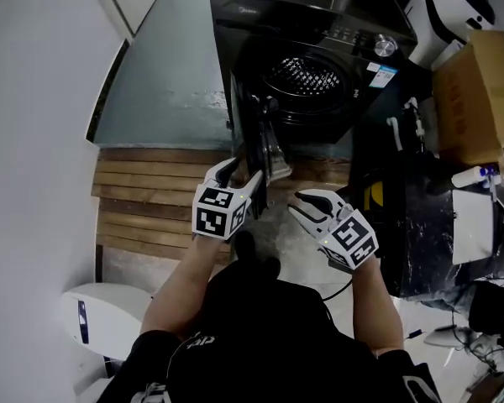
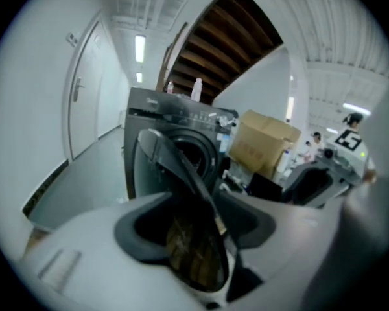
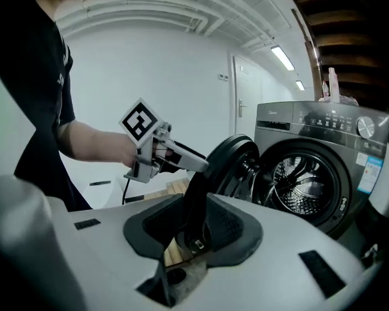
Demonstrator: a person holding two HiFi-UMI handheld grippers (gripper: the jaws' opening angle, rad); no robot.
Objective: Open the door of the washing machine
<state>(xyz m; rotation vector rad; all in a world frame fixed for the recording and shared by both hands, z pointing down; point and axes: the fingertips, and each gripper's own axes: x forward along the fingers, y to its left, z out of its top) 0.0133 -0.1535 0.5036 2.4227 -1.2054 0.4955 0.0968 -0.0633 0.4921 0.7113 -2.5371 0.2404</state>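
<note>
Standing open, door (image 1: 265, 145) lies between left tongs (image 1: 242, 175).

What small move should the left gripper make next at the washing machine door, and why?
Probably draw the left gripper straight back off the door. The door stands swung wide, edge-on to the person, with the drum fully exposed. The left gripper's jaws are apart around the door's rim and do not seem to press it, so there looks to be nothing left to pull.
</note>
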